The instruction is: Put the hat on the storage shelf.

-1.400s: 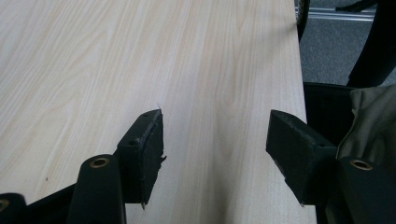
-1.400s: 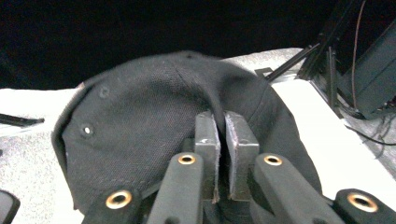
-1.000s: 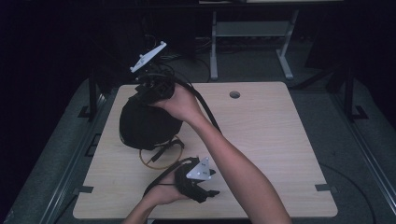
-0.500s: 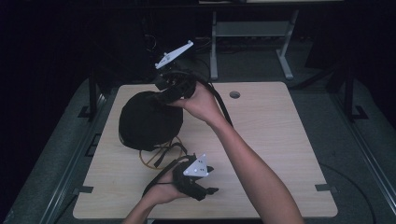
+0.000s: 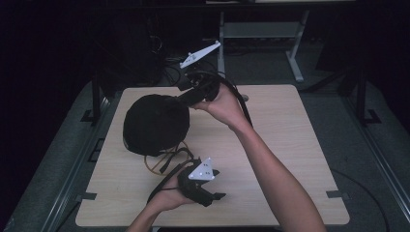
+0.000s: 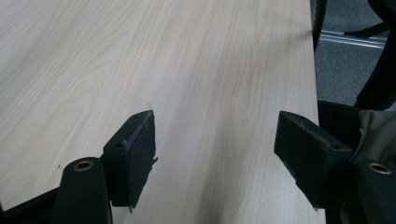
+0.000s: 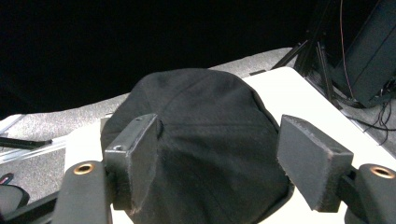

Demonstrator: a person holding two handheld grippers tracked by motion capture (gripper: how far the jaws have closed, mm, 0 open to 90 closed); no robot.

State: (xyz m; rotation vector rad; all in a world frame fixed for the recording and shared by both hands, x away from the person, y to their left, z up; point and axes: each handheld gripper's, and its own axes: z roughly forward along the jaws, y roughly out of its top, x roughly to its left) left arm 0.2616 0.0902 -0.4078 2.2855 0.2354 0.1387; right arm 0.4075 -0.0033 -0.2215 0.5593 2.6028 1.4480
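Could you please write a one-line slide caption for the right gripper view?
Open right gripper poised over a black cap on the pale table.

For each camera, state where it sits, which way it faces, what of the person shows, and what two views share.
High view: above the person's side, facing forward and down on the table; both forearms, left claw and right claw show.
Left gripper view: rides the left claw, low, facing along bare tabletop; its open jaws show.
Right gripper view: rides the right claw, facing the black cap; its open jaws show.
Shared: high and right gripper views both show the cap.
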